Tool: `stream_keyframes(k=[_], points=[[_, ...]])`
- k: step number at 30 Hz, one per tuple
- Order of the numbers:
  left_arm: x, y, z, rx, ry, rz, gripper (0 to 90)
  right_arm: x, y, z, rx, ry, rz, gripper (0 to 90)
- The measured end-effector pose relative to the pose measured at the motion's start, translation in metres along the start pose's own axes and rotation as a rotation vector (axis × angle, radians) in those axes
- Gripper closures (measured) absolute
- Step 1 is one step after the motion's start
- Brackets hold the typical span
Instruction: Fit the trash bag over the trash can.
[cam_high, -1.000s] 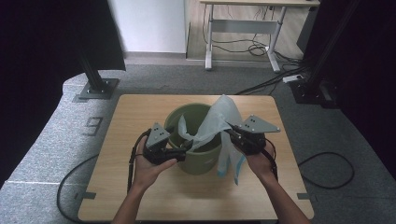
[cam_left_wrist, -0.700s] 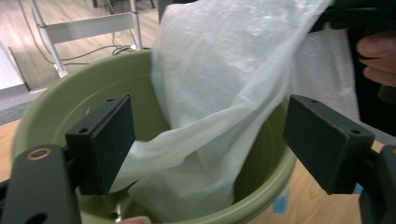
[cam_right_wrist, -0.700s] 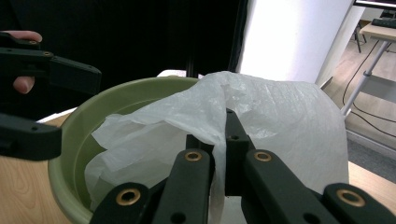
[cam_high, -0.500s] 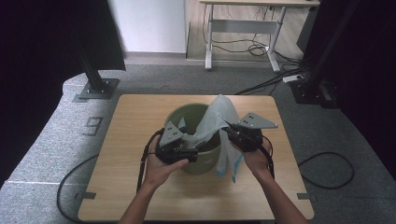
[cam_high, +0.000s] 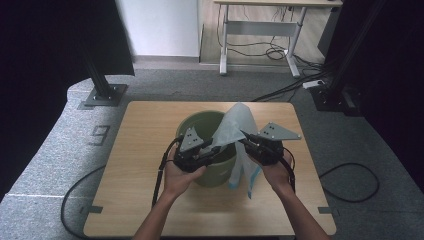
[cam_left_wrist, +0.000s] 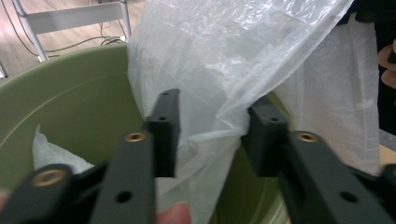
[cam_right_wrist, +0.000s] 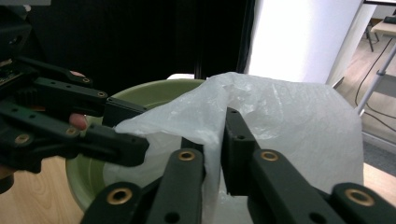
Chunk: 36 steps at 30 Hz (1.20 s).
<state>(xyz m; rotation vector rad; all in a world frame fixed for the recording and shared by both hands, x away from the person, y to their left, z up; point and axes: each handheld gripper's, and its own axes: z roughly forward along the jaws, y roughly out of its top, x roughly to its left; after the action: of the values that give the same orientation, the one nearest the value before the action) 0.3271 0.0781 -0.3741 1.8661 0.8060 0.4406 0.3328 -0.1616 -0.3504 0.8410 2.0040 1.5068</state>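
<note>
We have the thin plastic bag draped over the near right rim of the green bin, which stands mid-table. Our right gripper is clamped on a fold of the bag's edge. Our left gripper has just been closing around another fold, yet its jaws stand apart with the film between them, not pinched. If we pull now, the film may slip from the left jaws, tear at the right pinch, or drag the light bin.
</note>
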Motion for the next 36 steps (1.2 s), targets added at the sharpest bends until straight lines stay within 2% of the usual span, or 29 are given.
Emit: stream_keyframes(k=[3, 4, 5, 6, 7, 9, 13, 16, 17, 20, 22, 27, 31, 32, 33, 36], points=[[0.000, 0.001, 0.002, 0.021, -0.016, -0.005, 73.4, 0.001, -0.005, -0.003, 0.005, 0.022, 0.013, 76.0], [0.000, 0.001, 0.002, 0.021, -0.016, -0.005, 76.2, 0.001, -0.005, -0.003, 0.005, 0.022, 0.013, 76.0], [0.000, 0.001, 0.002, 0.027, -0.038, -0.005, 76.2, 0.002, -0.007, -0.005, 0.003, 0.024, 0.009, 72.8], [0.000, 0.001, 0.002, 0.029, -0.046, -0.007, 82.0, 0.007, -0.017, -0.014, -0.017, 0.004, -0.009, 61.2], [0.001, 0.001, 0.003, 0.028, -0.050, -0.015, 83.8, 0.009, -0.021, -0.018, -0.028, -0.005, -0.015, 55.7], [0.002, 0.002, 0.003, 0.024, -0.049, -0.035, 85.5, 0.014, -0.029, -0.025, -0.051, -0.022, -0.021, 47.7], [0.004, 0.003, 0.002, 0.019, -0.037, -0.064, 87.2, 0.020, -0.049, -0.040, -0.084, -0.013, -0.015, 39.0], [0.004, 0.003, 0.002, 0.022, -0.035, -0.069, 87.6, 0.021, -0.060, -0.044, -0.081, -0.001, -0.009, 36.3], [0.004, 0.003, 0.003, 0.021, -0.036, -0.072, 87.7, 0.023, -0.070, -0.045, -0.075, 0.003, -0.001, 33.3], [0.003, 0.003, 0.003, 0.014, -0.034, -0.075, 87.7, 0.026, -0.084, -0.041, -0.059, -0.036, 0.010, 29.5], [0.002, 0.004, 0.003, 0.011, -0.033, -0.078, 87.8, 0.029, -0.094, -0.036, -0.038, -0.047, 0.026, 26.9], [0.002, 0.004, 0.003, 0.005, -0.038, -0.085, 87.8, 0.034, -0.113, -0.020, 0.006, -0.065, 0.048, 25.1], [0.002, 0.004, 0.001, 0.001, -0.057, -0.091, 87.4, 0.031, -0.121, -0.009, 0.030, -0.093, 0.055, 25.2], [0.002, 0.004, -0.001, 0.000, -0.058, -0.087, 87.3, 0.027, -0.127, 0.000, 0.054, -0.099, 0.078, 29.9], [0.001, 0.004, -0.002, 0.000, -0.060, -0.085, 87.3, 0.025, -0.130, 0.002, 0.056, -0.106, 0.083, 36.8], [0.001, 0.004, -0.005, -0.001, -0.061, -0.074, 87.3, 0.021, -0.135, 0.004, 0.051, -0.140, 0.072, 61.7]])
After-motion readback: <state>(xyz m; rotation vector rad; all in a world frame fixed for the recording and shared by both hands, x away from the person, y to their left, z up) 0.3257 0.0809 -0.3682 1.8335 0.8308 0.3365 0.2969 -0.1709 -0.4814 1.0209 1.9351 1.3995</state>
